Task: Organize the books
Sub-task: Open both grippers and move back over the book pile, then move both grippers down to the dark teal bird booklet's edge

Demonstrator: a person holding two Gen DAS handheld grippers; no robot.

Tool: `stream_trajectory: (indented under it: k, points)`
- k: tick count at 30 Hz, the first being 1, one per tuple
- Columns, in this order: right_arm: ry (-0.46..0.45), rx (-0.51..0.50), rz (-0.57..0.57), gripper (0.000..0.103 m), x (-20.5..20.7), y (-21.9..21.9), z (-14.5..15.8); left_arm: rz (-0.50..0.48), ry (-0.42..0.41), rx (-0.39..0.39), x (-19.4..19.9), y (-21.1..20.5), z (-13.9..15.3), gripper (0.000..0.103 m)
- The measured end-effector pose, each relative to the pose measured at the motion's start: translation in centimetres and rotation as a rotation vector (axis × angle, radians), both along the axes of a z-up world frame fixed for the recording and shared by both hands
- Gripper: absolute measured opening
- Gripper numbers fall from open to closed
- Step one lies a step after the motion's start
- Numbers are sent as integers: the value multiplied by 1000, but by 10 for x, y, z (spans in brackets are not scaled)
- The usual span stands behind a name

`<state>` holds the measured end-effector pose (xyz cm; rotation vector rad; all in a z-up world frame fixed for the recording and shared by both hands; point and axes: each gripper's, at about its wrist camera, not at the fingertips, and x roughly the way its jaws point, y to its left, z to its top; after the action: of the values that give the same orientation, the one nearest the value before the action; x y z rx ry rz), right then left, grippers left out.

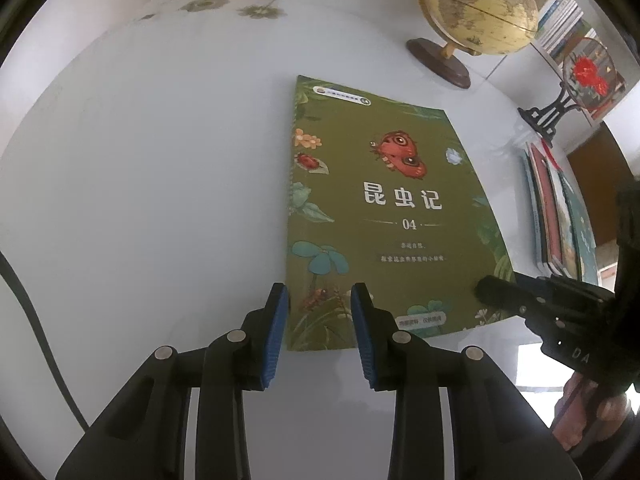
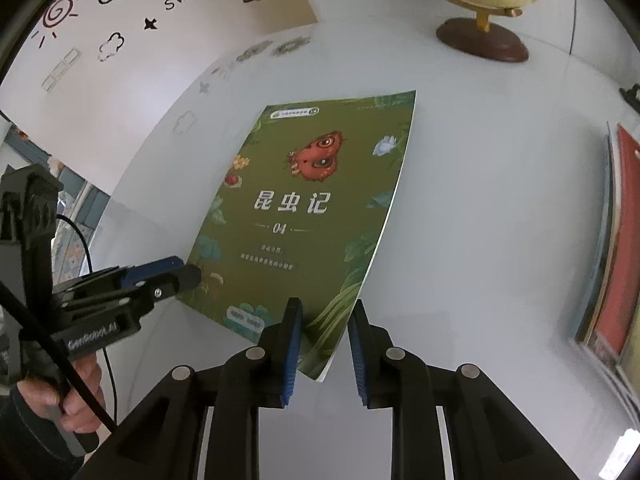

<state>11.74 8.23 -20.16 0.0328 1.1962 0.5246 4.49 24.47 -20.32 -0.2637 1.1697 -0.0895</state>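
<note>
A green book (image 1: pixel 396 216) with a red butterfly on its cover lies flat on the white table (image 1: pixel 160 180); it also shows in the right wrist view (image 2: pixel 304 216). My left gripper (image 1: pixel 320 296) is open, its fingers over the book's near left corner. My right gripper (image 2: pixel 326 312) is open, its fingers straddling the book's near right corner. The right gripper shows in the left wrist view (image 1: pixel 496 292), its tip on the book's right edge. The left gripper shows in the right wrist view (image 2: pixel 176 272) at the book's left edge.
A row of books (image 1: pixel 556 216) stands at the right, also in the right wrist view (image 2: pixel 616 248). A globe (image 1: pixel 476 4) on a brown base stands at the back right. A black stand with a red-flower fan (image 1: pixel 576 84) is beside it.
</note>
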Motion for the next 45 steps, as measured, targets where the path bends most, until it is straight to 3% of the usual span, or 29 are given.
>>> stream_trajectory:
  k: [10, 14, 18, 21, 34, 41, 45]
  points:
    - [-12, -58, -52, 29, -3, -29, 11, -83, -43, 38, -16, -40, 29, 34]
    - [-28, -52, -92, 48, -26, -59, 24, -127, -49, -27, -19, -64, 40, 35]
    - [-38, -48, -138, 49, -51, -87, 37, -174, -32, -115, -15, -93, 50, 36]
    - [-41, -56, -179, 49, -67, -110, 43, -202, -45, -119, -12, -115, 60, 36]
    - [-65, -92, -375, 50, -99, -234, 63, -344, -192, -22, -12, -232, 94, 36]
    - [-53, -69, -484, 50, -106, -311, 67, -395, -163, 30, 3, -297, 89, 36]
    - [-61, -67, -514, 50, -101, -349, 69, -384, -126, 120, 18, -331, 80, 36]
